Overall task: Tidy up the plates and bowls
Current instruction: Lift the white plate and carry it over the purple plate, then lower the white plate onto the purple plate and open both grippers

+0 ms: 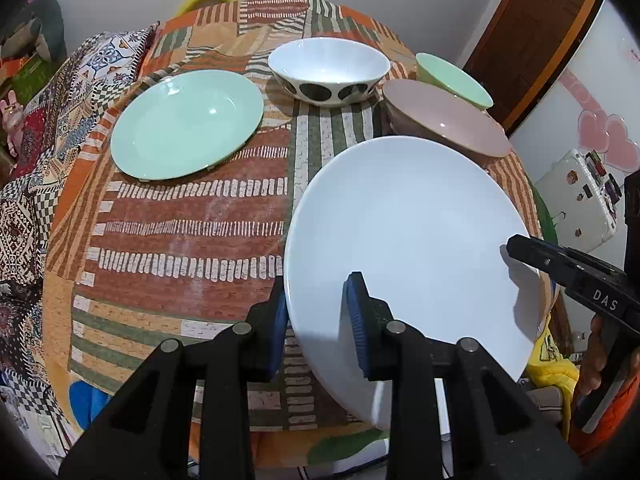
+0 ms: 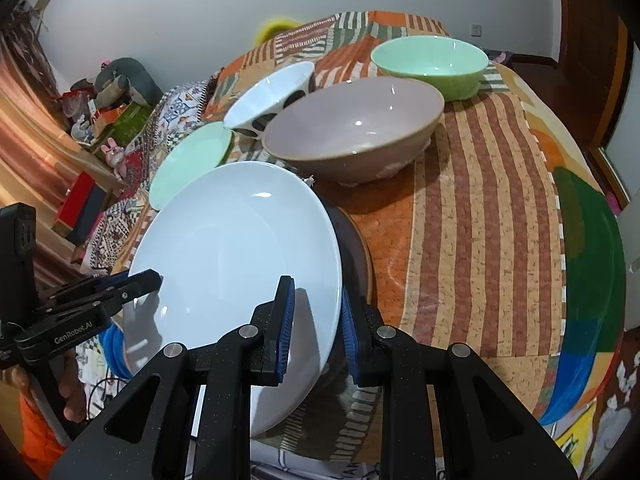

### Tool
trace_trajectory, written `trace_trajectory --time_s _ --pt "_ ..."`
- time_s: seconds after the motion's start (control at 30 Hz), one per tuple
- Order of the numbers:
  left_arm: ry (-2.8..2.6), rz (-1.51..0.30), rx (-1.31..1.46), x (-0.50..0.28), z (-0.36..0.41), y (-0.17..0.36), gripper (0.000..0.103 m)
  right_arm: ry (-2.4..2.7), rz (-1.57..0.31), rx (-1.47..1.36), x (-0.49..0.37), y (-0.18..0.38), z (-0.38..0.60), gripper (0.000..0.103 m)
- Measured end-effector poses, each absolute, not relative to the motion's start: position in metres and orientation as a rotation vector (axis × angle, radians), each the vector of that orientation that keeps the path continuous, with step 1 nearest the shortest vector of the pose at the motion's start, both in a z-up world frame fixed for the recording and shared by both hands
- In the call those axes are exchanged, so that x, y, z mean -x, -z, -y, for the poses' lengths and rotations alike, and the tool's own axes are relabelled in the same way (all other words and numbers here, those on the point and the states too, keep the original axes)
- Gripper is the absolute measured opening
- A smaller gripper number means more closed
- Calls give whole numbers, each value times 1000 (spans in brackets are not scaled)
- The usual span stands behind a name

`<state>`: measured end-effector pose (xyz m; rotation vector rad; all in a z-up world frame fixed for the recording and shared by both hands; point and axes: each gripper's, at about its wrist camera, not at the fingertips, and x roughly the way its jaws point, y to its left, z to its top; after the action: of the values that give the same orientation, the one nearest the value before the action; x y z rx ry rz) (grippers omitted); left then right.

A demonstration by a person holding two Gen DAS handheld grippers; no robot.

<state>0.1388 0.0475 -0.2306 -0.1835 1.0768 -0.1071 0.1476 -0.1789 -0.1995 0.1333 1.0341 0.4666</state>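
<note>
A large white plate (image 1: 412,248) (image 2: 240,264) is tilted above the table's near edge. My left gripper (image 1: 316,320) straddles its left rim, one pad on top and one beneath. My right gripper (image 2: 318,324) straddles its right rim the same way. Both look closed on the rim. Under the plate, in the right wrist view, a dark plate (image 2: 356,256) lies on the cloth. A mint plate (image 1: 186,124) (image 2: 192,160), a white bowl with black spots (image 1: 328,68) (image 2: 272,96), a pink-grey bowl (image 1: 444,120) (image 2: 356,128) and a mint bowl (image 1: 452,76) (image 2: 430,64) stand farther back.
The round table (image 1: 180,240) has a striped patchwork cloth. A patterned bed or sofa (image 1: 36,160) is at the left. A door (image 1: 532,40) and a white appliance (image 1: 576,196) are at the right.
</note>
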Motion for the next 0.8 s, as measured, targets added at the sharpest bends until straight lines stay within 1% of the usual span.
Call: trace_trajectory --time_s 0.47,0.63,0.8 --pt "113 -1090 194 -150 -48 243 30 -441 -1057 -113 -153 205 179 21" --pt "120 -1122 228 -157 -51 255 31 -428 -1059 -95 -155 207 175 21" --pt "90 -1088 123 -156 -38 255 31 -434 -1052 -111 -157 206 180 20"
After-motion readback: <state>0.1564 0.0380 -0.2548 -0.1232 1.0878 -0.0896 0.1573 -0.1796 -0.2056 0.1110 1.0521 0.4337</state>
